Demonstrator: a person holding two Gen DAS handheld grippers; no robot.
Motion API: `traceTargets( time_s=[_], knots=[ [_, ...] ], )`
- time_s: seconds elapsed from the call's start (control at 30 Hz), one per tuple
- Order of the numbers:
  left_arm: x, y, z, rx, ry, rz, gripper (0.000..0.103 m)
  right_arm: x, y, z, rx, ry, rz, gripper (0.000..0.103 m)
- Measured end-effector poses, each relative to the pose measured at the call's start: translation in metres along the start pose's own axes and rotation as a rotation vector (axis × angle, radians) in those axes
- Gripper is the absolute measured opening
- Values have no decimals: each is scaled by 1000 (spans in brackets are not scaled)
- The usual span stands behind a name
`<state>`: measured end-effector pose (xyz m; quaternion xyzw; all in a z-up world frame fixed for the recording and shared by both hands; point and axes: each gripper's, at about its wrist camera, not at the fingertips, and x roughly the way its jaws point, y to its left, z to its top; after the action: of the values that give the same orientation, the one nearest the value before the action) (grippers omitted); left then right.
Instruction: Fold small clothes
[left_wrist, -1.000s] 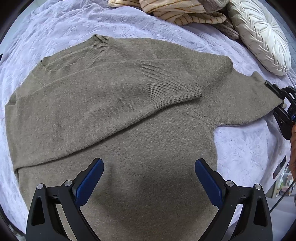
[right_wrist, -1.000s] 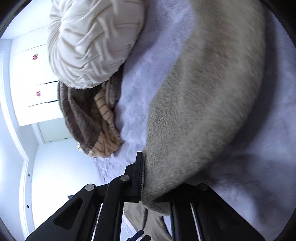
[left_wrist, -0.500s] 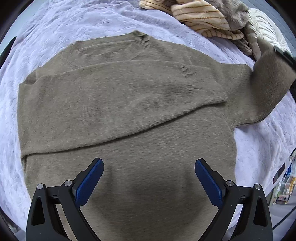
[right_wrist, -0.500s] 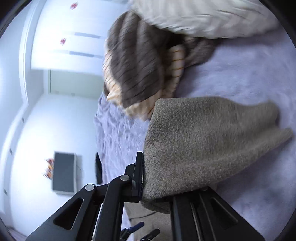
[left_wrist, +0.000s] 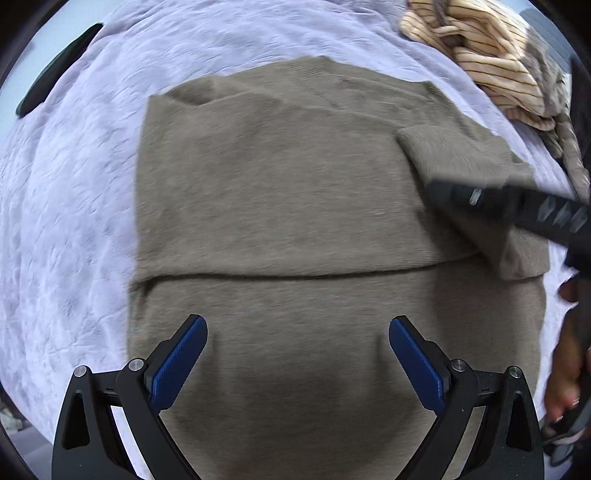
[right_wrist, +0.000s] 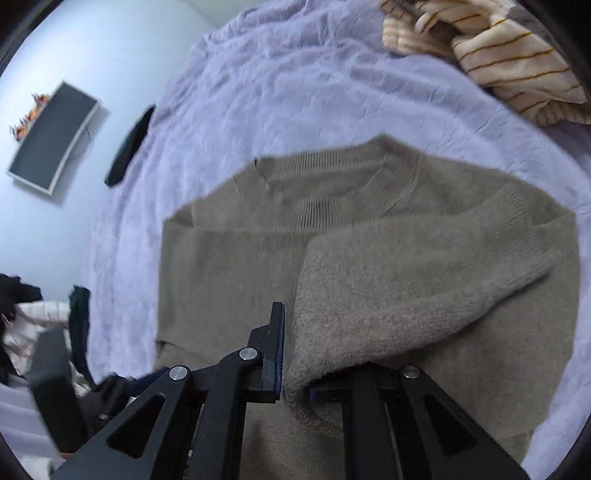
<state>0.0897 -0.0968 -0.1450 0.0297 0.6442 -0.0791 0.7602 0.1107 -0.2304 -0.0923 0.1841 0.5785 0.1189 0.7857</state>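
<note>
Left wrist: left gripper (left_wrist: 297, 354) wide open, empty, above sweater (left_wrist: 280, 206) on bedspread (left_wrist: 66, 206); right sleeve (left_wrist: 476, 162), outstretched a second ago, now crosses the chest.
Right wrist: right gripper (right_wrist: 293, 354) clamped on sleeve; second sleeve fold nearly laid.

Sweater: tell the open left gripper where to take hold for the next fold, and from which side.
Take the sweater at its bottom hem, the edge nearest the left gripper, probably coming in low from that near side. The body lies flat with both sleeves across it, the second sleeve clamped in the right gripper, so the hem is the free edge to carry toward the collar.
</note>
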Motion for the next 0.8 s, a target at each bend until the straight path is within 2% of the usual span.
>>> traceTargets(
  time_s=[0.03, 0.1, 0.17, 0.2, 0.23, 0.3, 0.4, 0.47, 0.5, 0.53, 0.57, 0.6, 0.67, 0.8],
  knots=[
    [1, 9, -2, -10, 2, 5, 99, 20, 3, -9, 1, 49, -39, 15],
    [-2, 25, -5, -21, -5, 11, 99, 32, -3, -17, 39, 74, -51, 20],
    [-3, 37, -4, -30, -19, 12, 99, 27, -10, -21, 110, 47, 5, 39],
    [-5, 45, -4, -37, -22, 10, 99, 23, -14, -22, 145, 47, 39, 58],
    [-4, 49, -3, -48, -24, 5, 99, 17, -19, -24, 177, 42, 69, 66],
    [-3, 57, 0, -63, -26, -3, 99, 0, -29, -28, 223, -1, 67, 66],
    [-1, 55, 5, -66, -33, -19, 99, -19, -53, -30, 365, -82, 86, 67],
    [-2, 55, 1, -52, -32, -26, 99, -23, -86, -33, 555, -124, 144, 66],
    [-3, 56, -3, -40, -32, -26, 99, -20, -98, -31, 640, -137, 179, 63],
    [-3, 51, -5, -34, -32, -26, 99, -18, -103, -31, 703, -152, 216, 41],
    [-3, 46, -8, -30, -32, -26, 99, -17, -106, -31, 733, -161, 235, 27],
    [-5, 48, -13, -30, -33, -24, 99, -17, -105, -28, 728, -162, 236, 17],
    [-8, 58, -28, -42, -33, -15, 99, -21, -82, -13, 607, -173, 204, 14],
    [-22, 89, -38, -97, -27, 17, 99, -17, 5, 14, 227, -146, 115, 14]
  ],
)
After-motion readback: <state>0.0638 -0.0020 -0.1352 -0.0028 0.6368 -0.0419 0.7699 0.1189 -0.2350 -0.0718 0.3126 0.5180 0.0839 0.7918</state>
